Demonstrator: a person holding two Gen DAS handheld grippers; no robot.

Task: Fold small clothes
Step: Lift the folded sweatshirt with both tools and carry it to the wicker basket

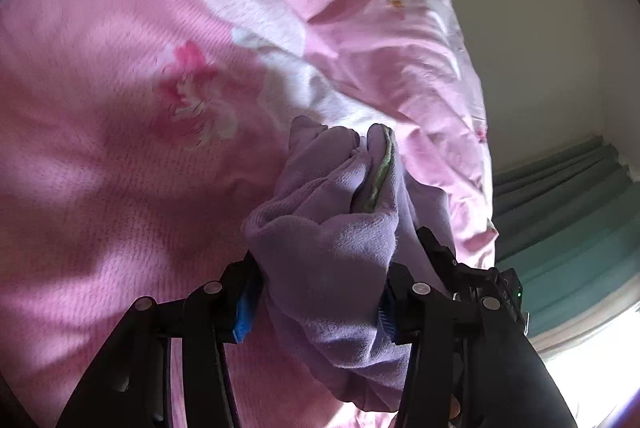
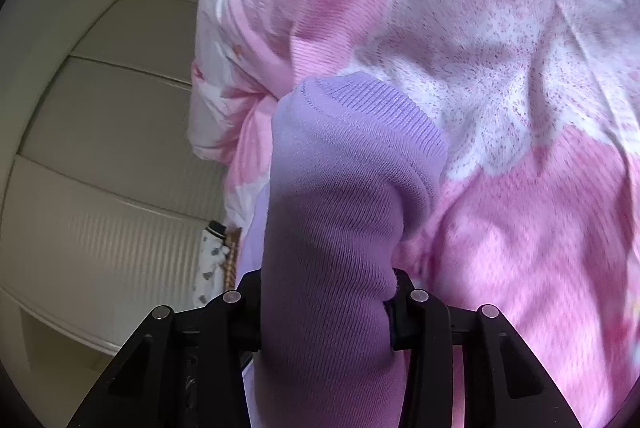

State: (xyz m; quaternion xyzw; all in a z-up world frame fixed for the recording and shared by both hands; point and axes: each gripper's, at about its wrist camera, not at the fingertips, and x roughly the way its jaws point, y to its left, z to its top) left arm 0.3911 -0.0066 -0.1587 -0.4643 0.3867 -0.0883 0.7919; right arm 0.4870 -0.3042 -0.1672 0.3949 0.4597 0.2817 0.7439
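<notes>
Left gripper (image 1: pixel 316 304) and right gripper (image 2: pixel 324 312) both clamped on purple knit garment (image 2: pixel 340 188), bunched, lifted over pink bedspread (image 1: pixel 100 148). Best: draw apart evenly, tension fabric flat before laying down.

Lilac knit garment (image 1: pixel 332 240) bunched thick, low centre of the left wrist view, a green-edged fold peeking near its top; in the right wrist view its ribbed cuff end (image 2: pixel 352 132) rises mid-frame.
</notes>
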